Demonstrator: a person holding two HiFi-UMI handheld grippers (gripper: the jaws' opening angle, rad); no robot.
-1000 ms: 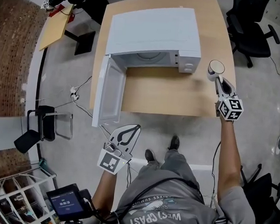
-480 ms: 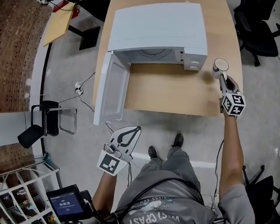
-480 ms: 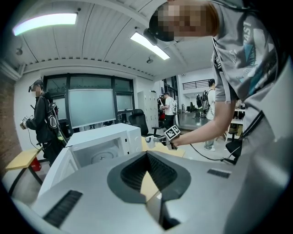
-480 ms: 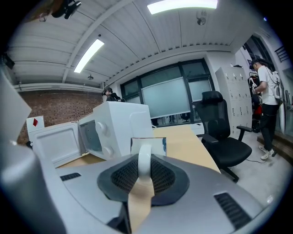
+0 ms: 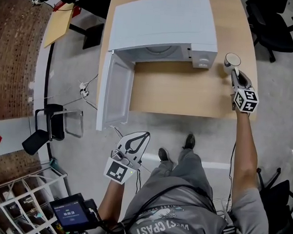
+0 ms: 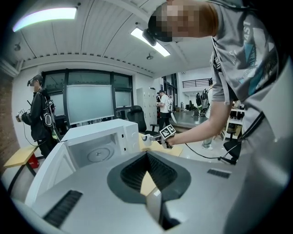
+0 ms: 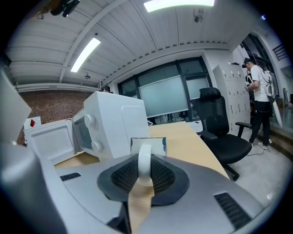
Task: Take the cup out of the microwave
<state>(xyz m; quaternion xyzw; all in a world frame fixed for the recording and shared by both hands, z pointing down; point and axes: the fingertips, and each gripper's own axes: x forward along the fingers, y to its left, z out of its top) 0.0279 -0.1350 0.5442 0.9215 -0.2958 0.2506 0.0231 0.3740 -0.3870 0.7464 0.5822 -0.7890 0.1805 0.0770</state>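
A white cup (image 5: 232, 60) hangs low over the right end of the wooden table (image 5: 187, 94), just right of the microwave's control panel. My right gripper (image 5: 234, 72) is shut on its handle. In the right gripper view the handle (image 7: 144, 165) stands upright between the jaws, with the cup body (image 7: 147, 144) beyond; whether the cup rests on the table is unclear. The white microwave (image 5: 162, 26) has its door (image 5: 113, 94) swung open to the left, and its cavity (image 6: 94, 153) shows only the turntable. My left gripper (image 5: 144, 134) is held below the table's near edge, shut on nothing.
Black office chairs (image 5: 271, 27) stand past the table's right end. A dark chair (image 5: 49, 128) and cables lie on the floor at left. A small wooden desk (image 5: 60, 24) is at upper left. People stand in the background (image 6: 41, 114).
My right gripper has sunk toward the tabletop with the cup, staying beside the microwave's control panel. The left gripper has dropped slightly. The microwave door has stayed open.
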